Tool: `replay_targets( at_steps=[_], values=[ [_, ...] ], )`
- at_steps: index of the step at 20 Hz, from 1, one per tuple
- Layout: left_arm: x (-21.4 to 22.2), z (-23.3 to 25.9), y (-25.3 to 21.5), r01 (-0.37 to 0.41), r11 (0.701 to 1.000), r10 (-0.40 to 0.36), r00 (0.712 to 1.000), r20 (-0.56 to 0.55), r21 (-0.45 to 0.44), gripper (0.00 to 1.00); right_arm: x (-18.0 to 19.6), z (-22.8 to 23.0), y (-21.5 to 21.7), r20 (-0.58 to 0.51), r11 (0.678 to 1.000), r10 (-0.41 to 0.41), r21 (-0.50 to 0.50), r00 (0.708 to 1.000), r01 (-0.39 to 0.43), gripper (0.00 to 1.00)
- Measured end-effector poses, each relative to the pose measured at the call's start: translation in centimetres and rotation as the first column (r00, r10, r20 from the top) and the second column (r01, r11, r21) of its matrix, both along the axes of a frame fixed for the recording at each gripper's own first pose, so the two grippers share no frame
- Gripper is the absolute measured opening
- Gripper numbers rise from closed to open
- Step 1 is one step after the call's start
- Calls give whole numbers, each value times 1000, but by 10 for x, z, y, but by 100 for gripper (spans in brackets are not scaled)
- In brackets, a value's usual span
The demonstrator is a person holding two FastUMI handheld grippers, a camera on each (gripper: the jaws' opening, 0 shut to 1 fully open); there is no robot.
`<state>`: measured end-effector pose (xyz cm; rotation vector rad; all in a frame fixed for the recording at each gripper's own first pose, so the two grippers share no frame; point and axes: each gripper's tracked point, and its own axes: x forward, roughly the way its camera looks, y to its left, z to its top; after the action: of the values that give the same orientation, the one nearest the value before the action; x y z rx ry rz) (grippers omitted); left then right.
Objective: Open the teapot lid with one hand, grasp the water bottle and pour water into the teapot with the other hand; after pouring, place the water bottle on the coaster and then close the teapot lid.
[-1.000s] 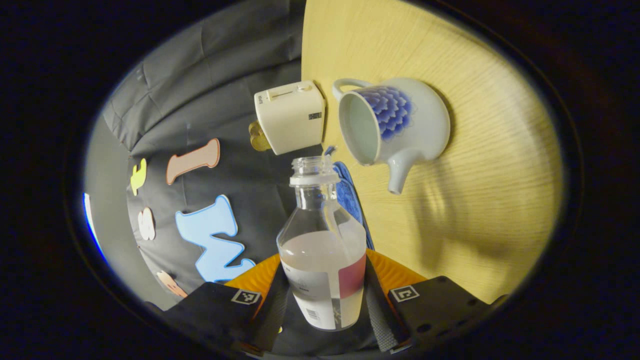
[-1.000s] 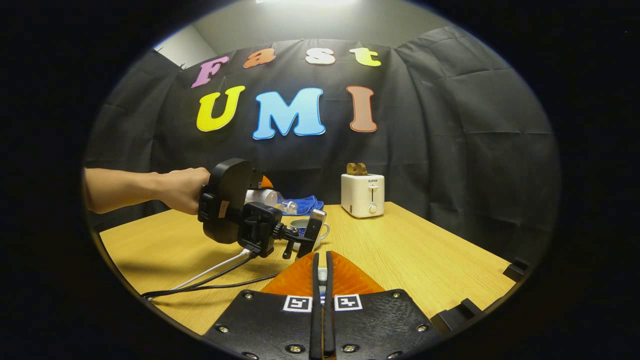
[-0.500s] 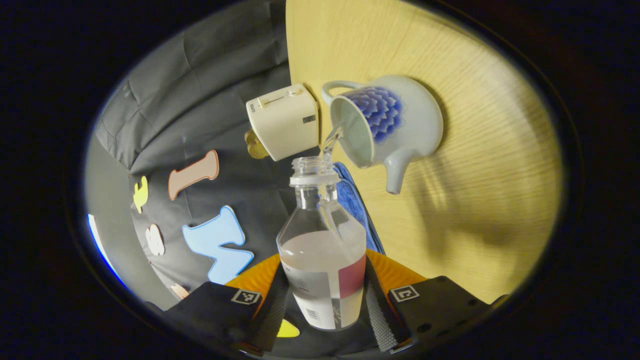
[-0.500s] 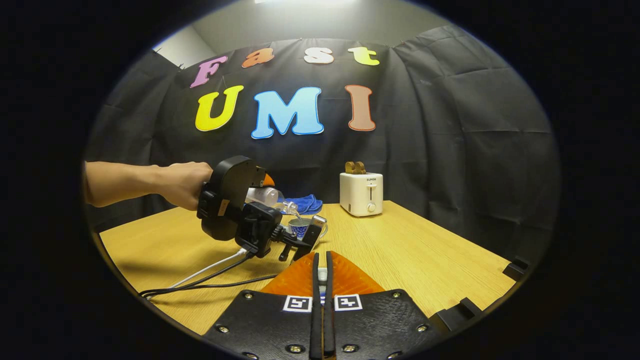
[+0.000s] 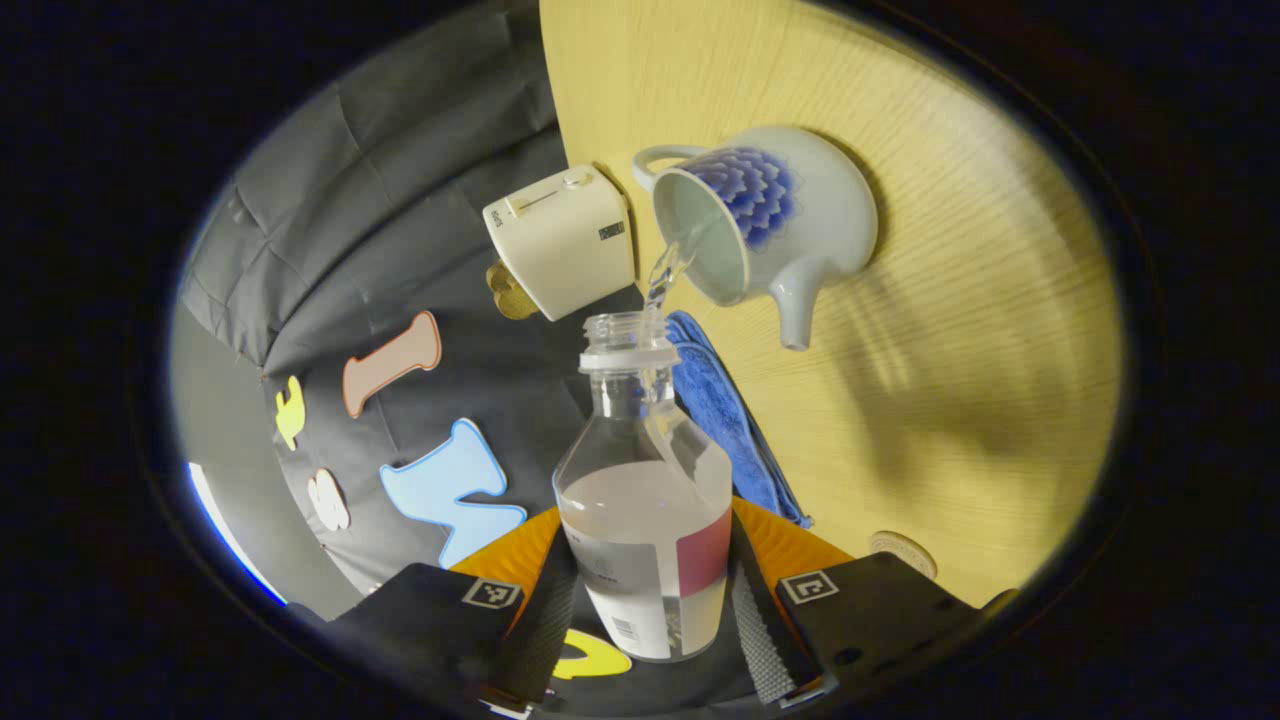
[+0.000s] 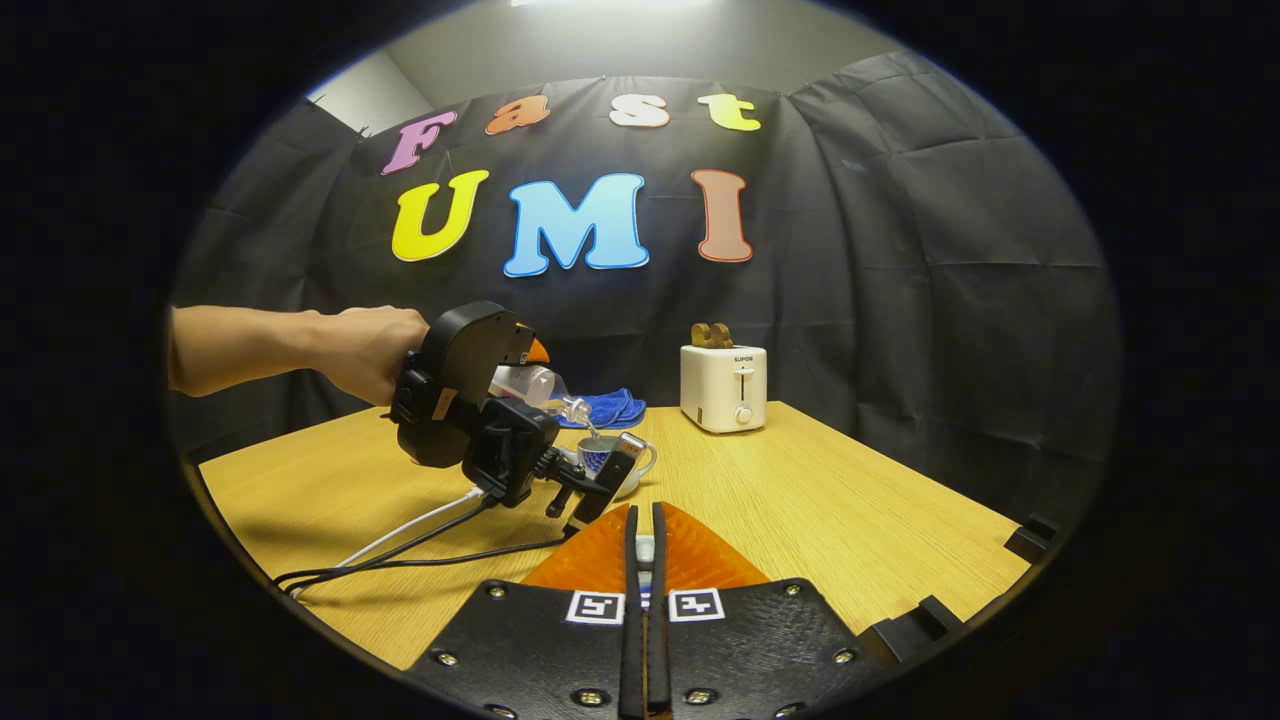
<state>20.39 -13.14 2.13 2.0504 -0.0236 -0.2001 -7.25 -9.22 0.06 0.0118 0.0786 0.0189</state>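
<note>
I see one counter point(image 6: 800, 520), and on it one toaster point(image 5: 560, 240) ahead of my left hand-held gripper point(image 5: 648, 625), one teapot point(image 5: 770, 225) just beside the toaster, one blue cloth point(image 5: 725, 420) nearer the gripper, and one coaster point(image 5: 903, 548) close by its right finger. The left hand-held gripper clamps one bottle point(image 5: 645, 500) between both fingers, tipped so its mouth points at the teapot's open top; a thin stream of water point(image 5: 665, 272) runs from it into the pot. In the right gripper view, a hand point(image 6: 365, 350) holds that gripper above the teapot. My right hand-held gripper point(image 6: 645, 560) has its fingers almost together on something small and pale I cannot identify.
</note>
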Motion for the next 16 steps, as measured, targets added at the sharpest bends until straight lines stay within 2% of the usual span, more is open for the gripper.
replay_targets(
  at_steps=[16],
  values=[
    [-5,16,-14,39,994,-44,998,45,106,87,1,-3,-1,-11,1000,-1,1,1000,1,2]
  ],
)
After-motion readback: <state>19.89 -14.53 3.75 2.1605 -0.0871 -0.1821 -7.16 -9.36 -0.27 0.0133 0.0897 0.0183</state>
